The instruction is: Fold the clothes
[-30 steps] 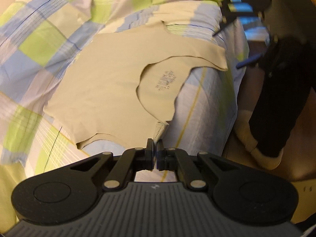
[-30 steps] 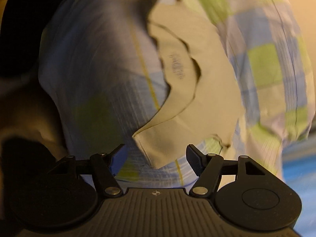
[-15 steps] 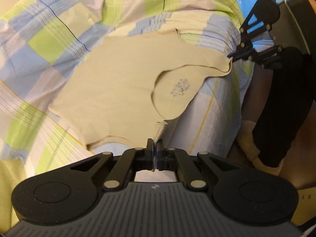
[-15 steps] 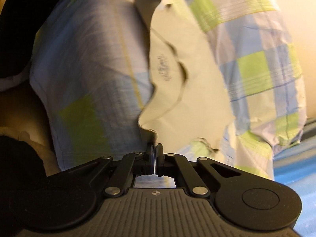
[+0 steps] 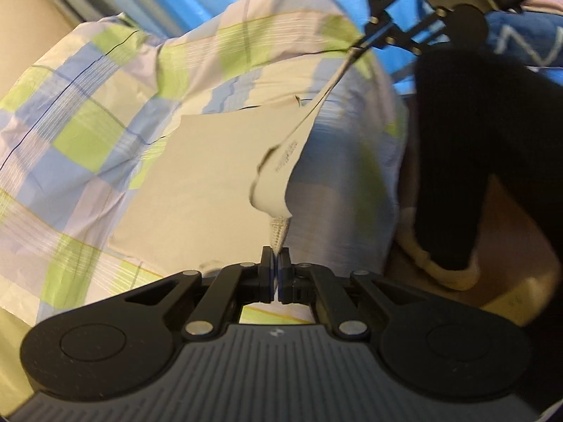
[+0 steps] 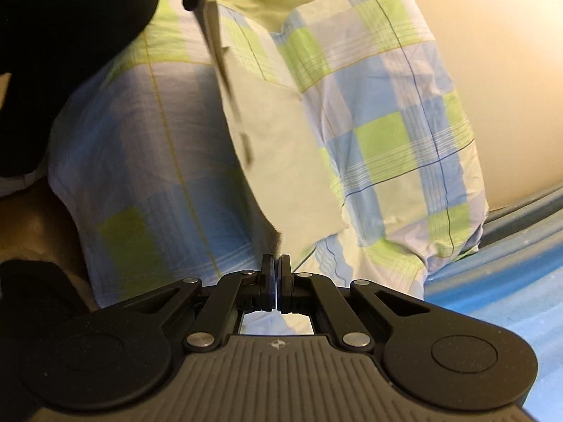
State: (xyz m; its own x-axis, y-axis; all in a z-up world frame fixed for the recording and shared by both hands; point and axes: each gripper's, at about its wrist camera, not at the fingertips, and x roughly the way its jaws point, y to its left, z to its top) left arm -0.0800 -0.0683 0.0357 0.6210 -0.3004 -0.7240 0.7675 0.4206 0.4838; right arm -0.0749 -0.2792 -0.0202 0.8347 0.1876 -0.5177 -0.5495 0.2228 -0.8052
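A beige top [image 5: 211,183] lies on a checked bedsheet [image 5: 81,112], its near edge raised. The 2 grippers – left [image 5: 275,258] and right [image 6: 275,263] – are each clamped on a shoulder strap, stretching the neckline taut between them above the bed edge.

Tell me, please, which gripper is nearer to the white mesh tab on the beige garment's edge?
Left. The left gripper pinches the white mesh tab itself; the right gripper grips the beige garment at its far end, across the stretched neckline.
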